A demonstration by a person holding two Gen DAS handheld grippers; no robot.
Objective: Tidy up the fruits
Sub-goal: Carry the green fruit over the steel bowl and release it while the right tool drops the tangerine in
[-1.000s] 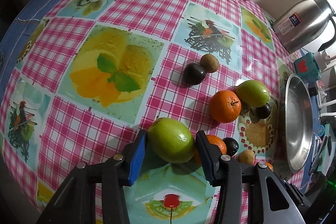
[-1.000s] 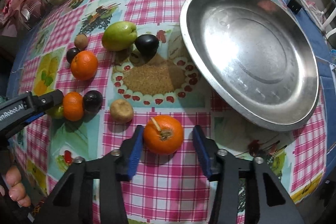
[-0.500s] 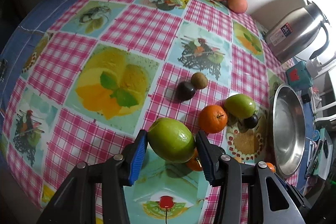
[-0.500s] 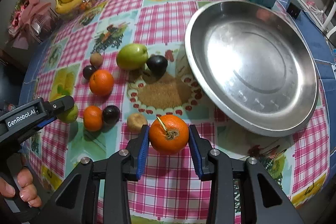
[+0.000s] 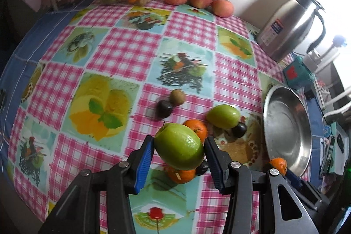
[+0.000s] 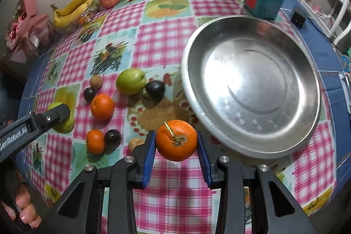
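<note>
Fruits are what I am sorting, and two of them are off the tabletop in my tools. My left gripper is clamped on a green apple, both blue pads pressed against its sides, lifted clear above the checked cloth. My right gripper grips an orange, stem end toward the camera, raised just beside the near rim of the steel pan, which sits toward the tabletop's right edge. Loose on the cloth between the pan and the left edge I see a second green apple, a dark plum, another orange and a kiwi. Bananas lie at the far left corner.
</note>
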